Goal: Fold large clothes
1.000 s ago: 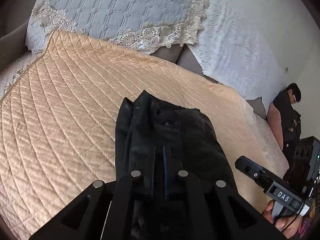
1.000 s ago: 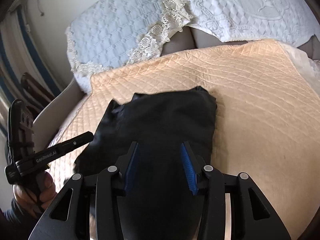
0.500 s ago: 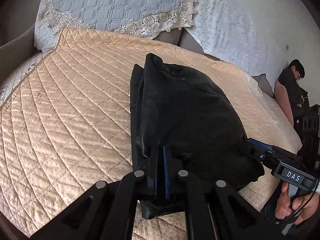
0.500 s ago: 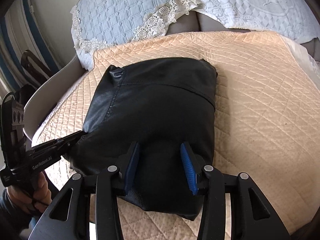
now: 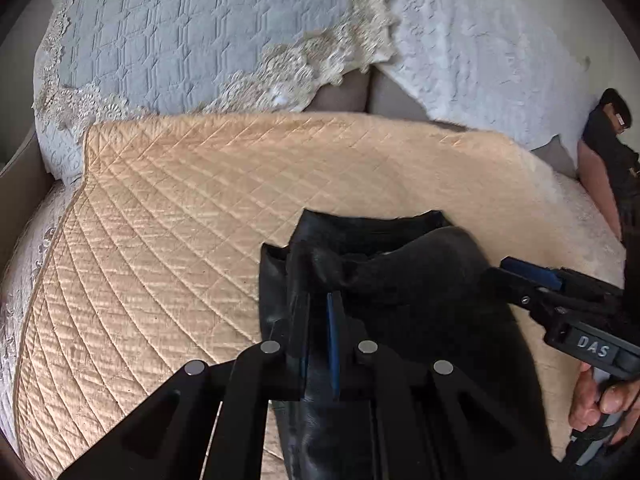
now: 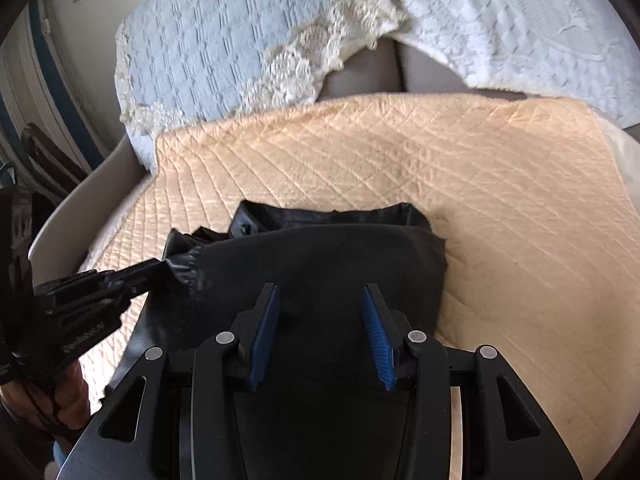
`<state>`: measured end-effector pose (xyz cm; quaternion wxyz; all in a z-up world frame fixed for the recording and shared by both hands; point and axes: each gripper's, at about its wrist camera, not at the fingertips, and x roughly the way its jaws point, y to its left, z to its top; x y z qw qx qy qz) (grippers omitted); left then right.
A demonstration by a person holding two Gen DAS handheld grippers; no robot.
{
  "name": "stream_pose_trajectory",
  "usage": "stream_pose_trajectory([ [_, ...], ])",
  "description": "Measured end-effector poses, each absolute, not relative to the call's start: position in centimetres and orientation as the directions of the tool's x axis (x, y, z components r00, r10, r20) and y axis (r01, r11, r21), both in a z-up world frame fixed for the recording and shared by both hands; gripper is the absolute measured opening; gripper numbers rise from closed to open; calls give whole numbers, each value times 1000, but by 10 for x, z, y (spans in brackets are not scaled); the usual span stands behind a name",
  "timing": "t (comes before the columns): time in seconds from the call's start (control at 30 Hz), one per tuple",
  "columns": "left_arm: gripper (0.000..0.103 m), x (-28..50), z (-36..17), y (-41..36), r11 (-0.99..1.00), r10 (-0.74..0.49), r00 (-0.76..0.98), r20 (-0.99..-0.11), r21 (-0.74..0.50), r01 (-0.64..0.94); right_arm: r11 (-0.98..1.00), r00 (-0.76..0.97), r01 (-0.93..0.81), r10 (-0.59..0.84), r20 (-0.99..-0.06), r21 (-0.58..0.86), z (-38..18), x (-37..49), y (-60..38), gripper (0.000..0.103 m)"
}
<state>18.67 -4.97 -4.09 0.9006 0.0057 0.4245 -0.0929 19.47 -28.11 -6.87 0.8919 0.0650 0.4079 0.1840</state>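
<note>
A black leather-like garment point(image 5: 400, 280) lies folded on the peach quilted bedspread point(image 5: 180, 208). My left gripper point(image 5: 318, 304) is shut on the garment's near left edge and holds that edge lifted, folded over. In the right wrist view the garment point(image 6: 320, 256) fills the centre, and the left gripper point(image 6: 160, 268) pinches its left corner. My right gripper point(image 6: 320, 308) is open, its blue pads point(image 6: 266, 324) apart, just above the garment's near part. It also shows in the left wrist view point(image 5: 520, 272) at the garment's right side.
Blue-grey and white lace-edged pillows point(image 5: 200, 40) lean against the headboard behind the bedspread point(image 6: 480, 184). A person in black point(image 5: 612, 148) sits at the far right of the bed. A curved bed frame edge point(image 6: 80, 208) runs along the left.
The left gripper has lifted the garment's near edge and carried it forward over the rest, so the garment looks shorter. The right gripper stays open over it.
</note>
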Motion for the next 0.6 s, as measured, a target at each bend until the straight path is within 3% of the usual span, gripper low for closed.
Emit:
stream_pose_trajectory([
  [0.27,9,189,-68,-45,987,-139,600,-788,-63,146,918,559,-280,393,-730,280,-90,206,-277,44],
  [0.6,9,161,-45,-34,984,-173,613,-771,-108,143,920,592,-320,381,-710,226,-63,165,-271,44],
])
